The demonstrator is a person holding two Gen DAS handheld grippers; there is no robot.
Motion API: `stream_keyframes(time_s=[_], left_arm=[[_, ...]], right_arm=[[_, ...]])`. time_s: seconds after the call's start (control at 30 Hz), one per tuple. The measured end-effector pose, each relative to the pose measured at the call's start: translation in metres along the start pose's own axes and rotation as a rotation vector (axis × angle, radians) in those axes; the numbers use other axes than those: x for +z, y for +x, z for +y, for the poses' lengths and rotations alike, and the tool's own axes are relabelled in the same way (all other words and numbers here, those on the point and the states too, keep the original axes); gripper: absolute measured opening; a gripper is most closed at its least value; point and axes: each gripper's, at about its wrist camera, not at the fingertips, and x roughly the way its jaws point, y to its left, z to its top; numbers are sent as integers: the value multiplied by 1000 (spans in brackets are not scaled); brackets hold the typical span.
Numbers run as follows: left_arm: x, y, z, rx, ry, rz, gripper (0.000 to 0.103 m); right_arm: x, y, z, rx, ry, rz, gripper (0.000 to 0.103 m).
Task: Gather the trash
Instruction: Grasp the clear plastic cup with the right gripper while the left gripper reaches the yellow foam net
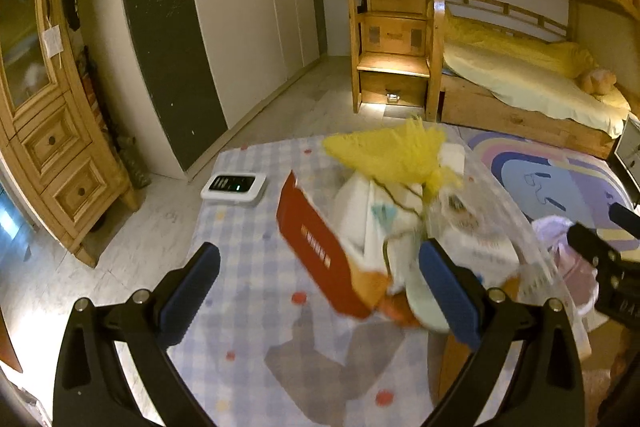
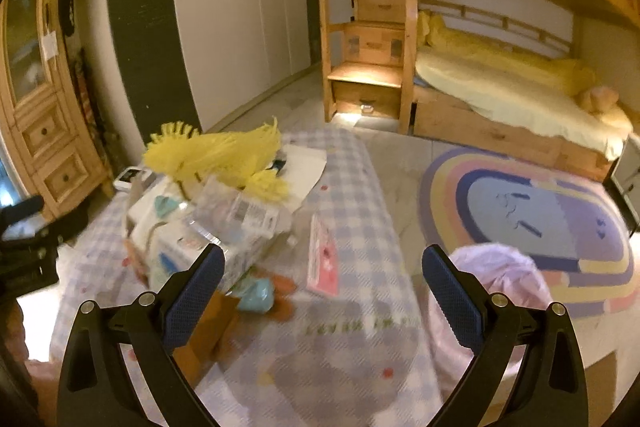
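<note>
Trash [image 2: 224, 223] lies heaped on the checked cloth of the bench [image 2: 360, 195]: a red carton [image 1: 320, 247] tipped on its edge, white paper packs, a crinkled clear plastic wrapper [image 2: 236, 215], a pink flat packet [image 2: 324, 259] lying apart to the right, a small blue wad [image 2: 256, 293], and a yellow tasselled bunch [image 1: 396, 151] sticking up on top. Both views are blurred, so finer detail is hard to tell. The left gripper [image 1: 320, 291] hovers low over the near side of the heap with its jaws spread wide and nothing between them; its right finger sits just in front of the pile. The right gripper [image 2: 324, 291] is likewise wide open and empty, aimed at the bare cloth between the pile and the bench edge. A bin lined with a pale pink bag [image 2: 496, 275] stands on the floor just beside the bench's right edge, probably placed there so pieces can be dropped straight in. A white device [image 1: 234, 189] rests at the far left corner.
</note>
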Motion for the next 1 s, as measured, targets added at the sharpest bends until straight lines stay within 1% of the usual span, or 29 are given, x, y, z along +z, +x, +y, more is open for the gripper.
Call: stream_keyframes(time_s=[0.03, 0.1, 0.2, 0.27, 0.3, 0.4, 0.47, 0.5, 0.57, 0.6, 0.77, 0.87, 0.9, 0.93, 0.97, 1.0], left_arm=[[4, 4, -1, 5, -2, -9, 96], [7, 13, -4, 25, 4, 2, 96], [2, 24, -2, -9, -8, 21, 96], [-5, 29, 1, -33, -14, 27, 96], [-9, 32, 2, -38, -9, 30, 96], [-14, 35, 5, -33, 9, 31, 96], [-13, 34, 7, -33, 6, 20, 96], [-12, 33, 9, -37, 2, 13, 96], [-11, 31, 11, -39, -4, -1, 96], [-11, 30, 13, -36, -6, -7, 96], [-9, 33, 16, -43, -15, -6, 96], [-9, 36, 17, -34, -14, -2, 96], [-9, 37, 17, -32, -16, 1, 96], [-9, 38, 17, -32, -18, 4, 96], [-10, 40, 18, -34, -20, 7, 96], [-10, 41, 18, -37, -20, 9, 96]], right_arm=[[1, 3, 0, -6, -23, -2, 97], [1, 6, 1, -11, -56, -5, 97], [-10, 10, 1, -8, -90, -16, 97], [-17, 17, 2, 1, -105, 10, 95], [-19, 20, 3, 5, -113, 24, 93], [-26, 25, 7, 7, -139, 48, 90], [-26, 29, 10, 16, -156, 63, 69], [-27, 33, 12, 10, -161, 80, 60], [-28, 43, 14, 20, -169, 121, 60], [-29, 46, 16, 24, -175, 126, 60], [-30, 60, 24, 9, -247, 145, 60], [-27, 65, 31, 8, -297, 132, 60], [-27, 66, 33, 7, -315, 127, 56], [-26, 67, 35, 5, -324, 124, 50], [-25, 69, 36, 10, -335, 120, 48], [-25, 69, 38, 14, -345, 117, 42]])
